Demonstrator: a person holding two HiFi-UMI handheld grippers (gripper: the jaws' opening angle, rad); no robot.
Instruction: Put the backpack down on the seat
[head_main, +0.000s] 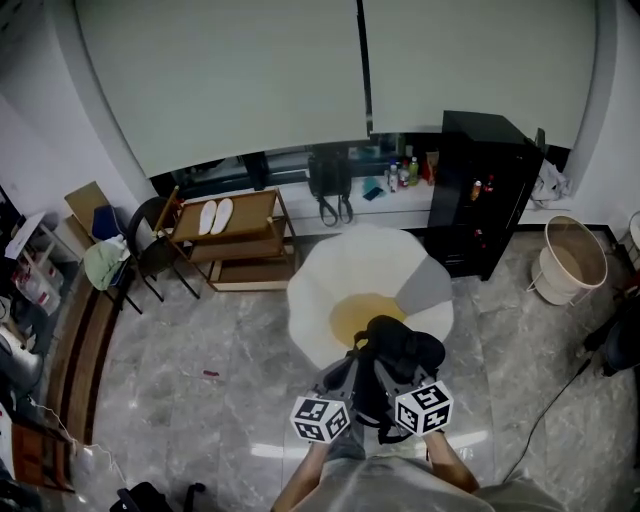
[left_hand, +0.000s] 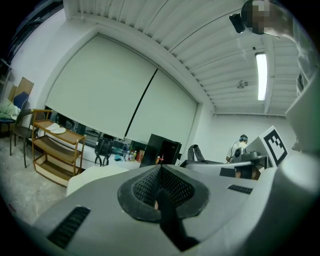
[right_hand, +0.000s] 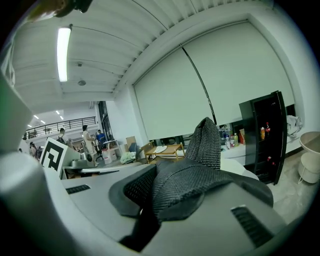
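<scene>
Seat first, the biggest thing before me: a white rounded seat (head_main: 340, 285) with a yellow patch (head_main: 350, 318) at its middle and a grey cushion (head_main: 425, 285) on its right side. The dark backpack (head_main: 402, 345) is over the seat's near edge, at the rim of the yellow patch. The head view does not tell me whether its weight rests there or hangs from my grip. I judge the task nearly done: the bag is at the seat, and what is left is to settle it fully and let go. My right gripper (right_hand: 150, 197) has its fingers clamped on a wide mesh shoulder strap (right_hand: 205, 145) that loops up ahead of them. My left gripper (left_hand: 160, 189) has its fingers pressed together on a thin dark strap (left_hand: 170, 222), by my reading another part of the bag. Counting down in size: one seat, one black cabinet (head_main: 480, 190), one wooden trolley (head_main: 245, 245), one backpack, one grey cushion, two grippers, two white insoles (head_main: 215, 215) on the trolley.
</scene>
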